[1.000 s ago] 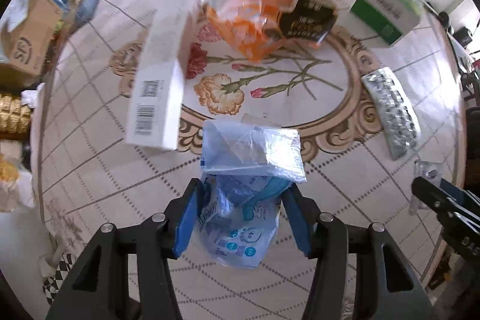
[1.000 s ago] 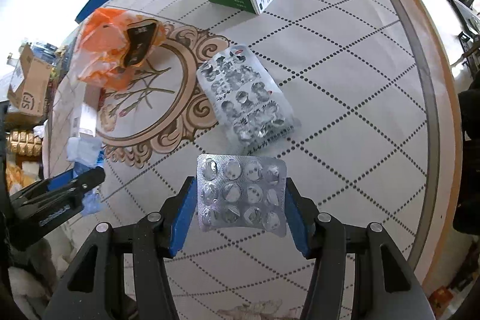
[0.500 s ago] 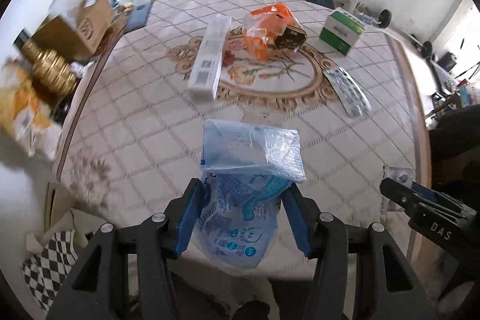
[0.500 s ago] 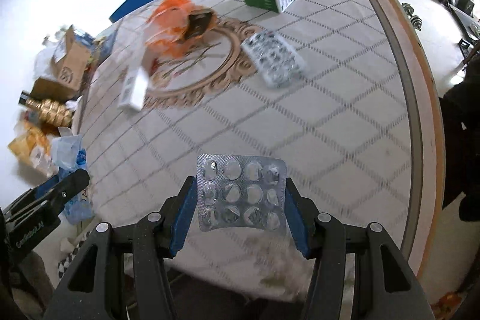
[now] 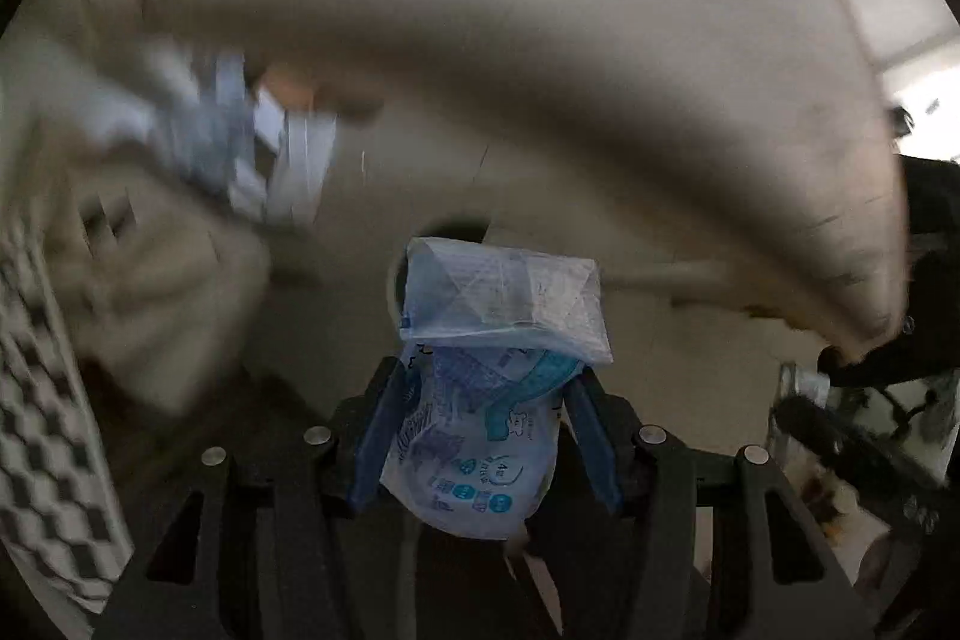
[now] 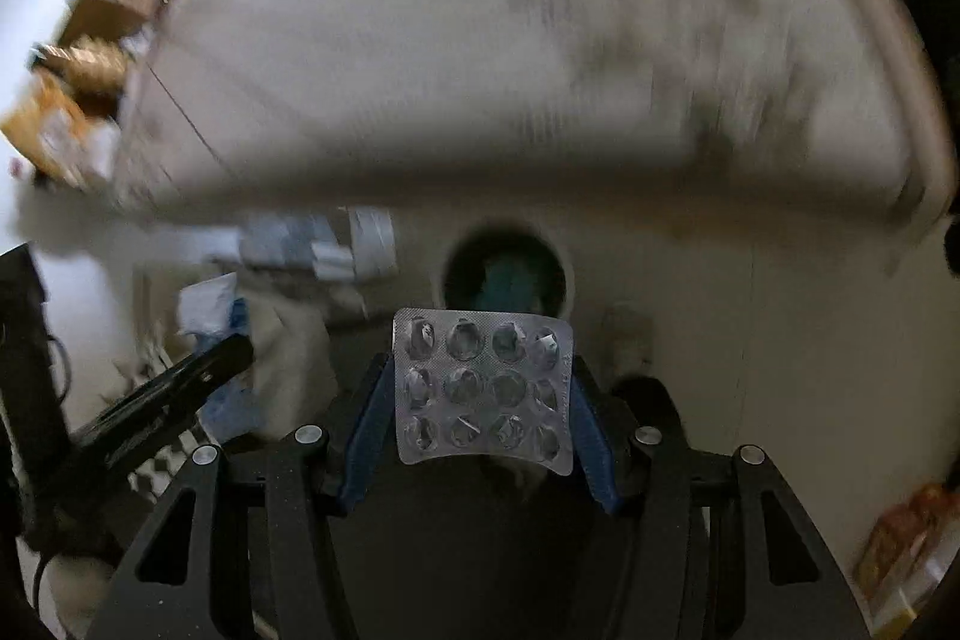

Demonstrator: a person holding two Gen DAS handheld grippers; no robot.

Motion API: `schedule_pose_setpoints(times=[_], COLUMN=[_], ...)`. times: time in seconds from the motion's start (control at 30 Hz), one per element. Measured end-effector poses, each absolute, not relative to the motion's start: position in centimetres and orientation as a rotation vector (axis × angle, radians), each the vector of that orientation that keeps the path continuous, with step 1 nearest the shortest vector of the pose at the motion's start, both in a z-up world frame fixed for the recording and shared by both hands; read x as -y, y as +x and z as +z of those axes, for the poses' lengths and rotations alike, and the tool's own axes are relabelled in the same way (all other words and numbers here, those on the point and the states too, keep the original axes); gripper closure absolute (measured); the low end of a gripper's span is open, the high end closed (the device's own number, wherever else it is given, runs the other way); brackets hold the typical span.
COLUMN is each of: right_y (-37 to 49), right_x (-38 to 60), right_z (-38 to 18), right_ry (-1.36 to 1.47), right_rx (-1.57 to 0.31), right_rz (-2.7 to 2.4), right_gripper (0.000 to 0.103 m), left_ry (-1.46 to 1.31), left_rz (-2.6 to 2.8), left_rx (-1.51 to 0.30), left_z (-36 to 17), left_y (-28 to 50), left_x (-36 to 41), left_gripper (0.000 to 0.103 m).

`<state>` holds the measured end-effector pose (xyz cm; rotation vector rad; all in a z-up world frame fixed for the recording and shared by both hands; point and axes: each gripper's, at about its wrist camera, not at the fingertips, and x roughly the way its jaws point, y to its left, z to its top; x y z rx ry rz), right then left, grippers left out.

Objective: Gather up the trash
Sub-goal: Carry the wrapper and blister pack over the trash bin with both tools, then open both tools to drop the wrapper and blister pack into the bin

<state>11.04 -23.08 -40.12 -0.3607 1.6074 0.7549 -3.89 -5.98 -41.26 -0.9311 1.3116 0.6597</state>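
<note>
My left gripper (image 5: 483, 400) is shut on a blue and white plastic wrapper (image 5: 492, 370) that sticks out forward past the fingers. My right gripper (image 6: 483, 400) is shut on a silver blister pack (image 6: 483, 391) held flat between the fingers. Both are below the table's edge and point down at the floor. A round dark bin opening (image 6: 507, 262) lies just ahead of the blister pack; in the left wrist view the bin opening (image 5: 447, 232) shows only partly behind the wrapper. The left gripper (image 6: 162, 400) shows at the left of the right wrist view.
The blurred table (image 6: 540, 70) fills the top of both views. Loose white and blue packaging (image 5: 240, 142) lies on the floor at the left. A checkered cloth (image 5: 42, 430) is at far left. Cardboard boxes (image 6: 108, 16) stand at upper left.
Both grippers have pulled back off the table and dropped low toward the floor, still holding the wrapper and the blister pack. The views are now blurred and a bin opening has come into sight.
</note>
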Motion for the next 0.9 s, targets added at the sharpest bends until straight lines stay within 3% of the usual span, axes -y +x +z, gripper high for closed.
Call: schedule_pose_setpoints(times=[0.2,0.4,0.47,0.57,0.63,0.7,0.73,0.8,0.9], right_y=[9.5,11.4,12.1,12.8,13.1,13.0,13.1,13.0,12.7], right_x=[23.9,22.5,21.8,20.4,19.4,18.4,18.2,17.7,17.4], right_z=[-55.0,-67.9,-71.3,-75.8,-78.2,-79.9,-80.5,-81.1,-80.7], right_ry=[-0.355,-0.298,-0.288,-0.297,-0.300,-0.294,-0.300,-0.338,-0.397], right_rx=[-1.717,-1.766,-1.781,-1.800,-1.810,-1.824,-1.826,-1.800,-1.742], right_rz=[0.692,0.649,0.648,0.678,0.711,0.745,0.756,0.763,0.765], right_gripper=[0.045,0.045,0.045,0.041,0.034,0.029,0.027,0.002,0.000], left_ry=[-1.131,-1.275,-1.293,-1.311,-1.306,-1.255,-1.217,-1.146,-1.033], left_rz=[0.632,0.543,0.526,0.527,0.555,0.601,0.628,0.686,0.779], left_rx=[-1.354,-1.330,-1.324,-1.308,-1.307,-1.323,-1.329,-1.339,-1.345], left_z=[-56.9,-69.2,-71.2,-73.7,-74.5,-74.7,-74.5,-73.9,-72.4], left_y=[-5.2,-3.5,-3.2,-2.8,-2.8,-2.8,-2.9,-3.2,-4.2], left_x=[4.2,1.3,0.9,0.5,0.2,0.2,0.2,0.4,0.8], left_gripper=[0.052,0.051,0.049,0.024,0.022,0.000,0.000,0.000,0.000])
